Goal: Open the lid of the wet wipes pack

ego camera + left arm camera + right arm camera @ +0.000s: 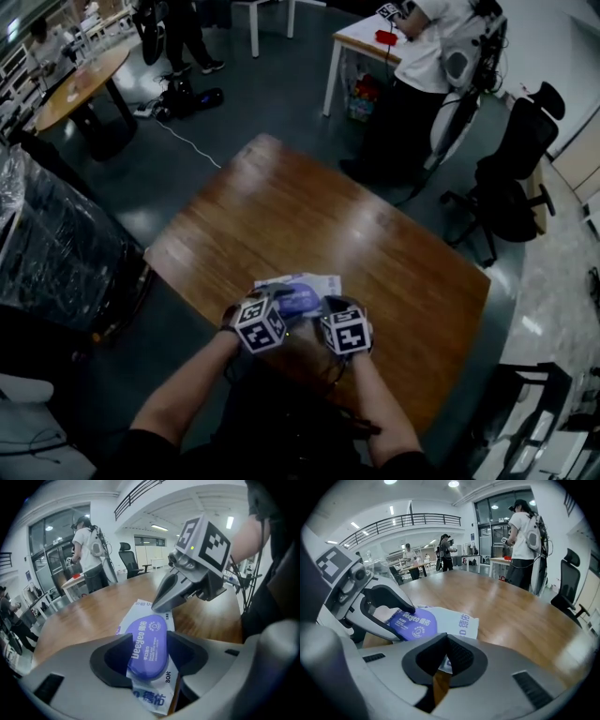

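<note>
From my seat the head view shows the wet wipes pack [314,281] lying on the wooden table [375,234], close to the table's 6 o'clock edge and right in front of both grippers. The left gripper [147,654] is grasping the pack. Its two dark jaws sit against either side of the purple lid [149,641], and the white wrapper pokes out beneath them. The lid lies flat on the pack (I see no gap under it in either gripper view). The right gripper [446,641] is clenched, with its jaws meeting at the top. A corner of the pack shows just past them, but I cannot tell whether they nip any of it. In the left gripper view its pointed tip rests at the far end of the lid, towards 12 o'clock. Beyond the table a person [427,56] in a white top stands at 1 o'clock beside a white desk. A black office chair [511,178] sits at 2 o'clock and a round table [80,84] at 10 o'clock
</note>
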The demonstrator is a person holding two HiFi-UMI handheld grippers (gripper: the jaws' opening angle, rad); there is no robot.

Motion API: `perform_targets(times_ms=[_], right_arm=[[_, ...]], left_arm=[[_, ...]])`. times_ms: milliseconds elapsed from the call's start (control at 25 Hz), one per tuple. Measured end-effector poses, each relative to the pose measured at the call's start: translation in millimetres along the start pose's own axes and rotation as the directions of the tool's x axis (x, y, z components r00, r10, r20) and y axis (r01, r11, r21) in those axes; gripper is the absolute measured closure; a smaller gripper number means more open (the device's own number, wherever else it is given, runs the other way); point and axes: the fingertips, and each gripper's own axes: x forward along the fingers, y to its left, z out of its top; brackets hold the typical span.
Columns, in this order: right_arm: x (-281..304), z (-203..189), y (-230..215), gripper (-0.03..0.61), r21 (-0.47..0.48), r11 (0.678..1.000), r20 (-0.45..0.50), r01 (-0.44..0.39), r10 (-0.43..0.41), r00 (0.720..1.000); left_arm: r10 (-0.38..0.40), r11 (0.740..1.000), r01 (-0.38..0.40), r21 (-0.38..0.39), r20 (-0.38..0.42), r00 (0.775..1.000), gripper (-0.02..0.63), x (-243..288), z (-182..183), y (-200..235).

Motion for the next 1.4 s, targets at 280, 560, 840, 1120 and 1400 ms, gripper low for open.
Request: perform_targets(times_ms=[280,560,840,1120,1400], right_arm=[[5.1,0.2,0.8,0.567,0.014,1.0,-0.011,-0.007,0.008,1.0],[7.2,-5.7,-4.3,0.568,0.046,0.999,-0.002,-0.022,0.022,1.0],[6.9,-2.2,-1.7,0.568,0.082,0.996,0.019,-0.042,0.041,0.999],[6.9,-2.6,-2.2,0.568,0.09,0.995,0.022,-0.037,0.035,0.999],[8.7,-2.2,-2.8,0.566,0.095,0.995,0.022,-0.036,0.034,0.999]], left_arm=[[-0.036,0.997,0.038,0.071,-0.033,0.999,0.399,0.5,-4.6,0.7],[-0.061,0.998,0.062,0.028,-0.025,0.998,0.397,2.7,-5.0,1.4],[-0.176,0.979,0.176,-0.101,0.007,0.984,0.394,0.2,-1.5,9.2],[-0.296,0.939,0.307,-0.154,0.089,0.951,0.464,-15.4,15.3,9.6],[-0.264,0.952,0.286,-0.108,0.178,0.948,0.574,-37.4,42.3,31.9]])
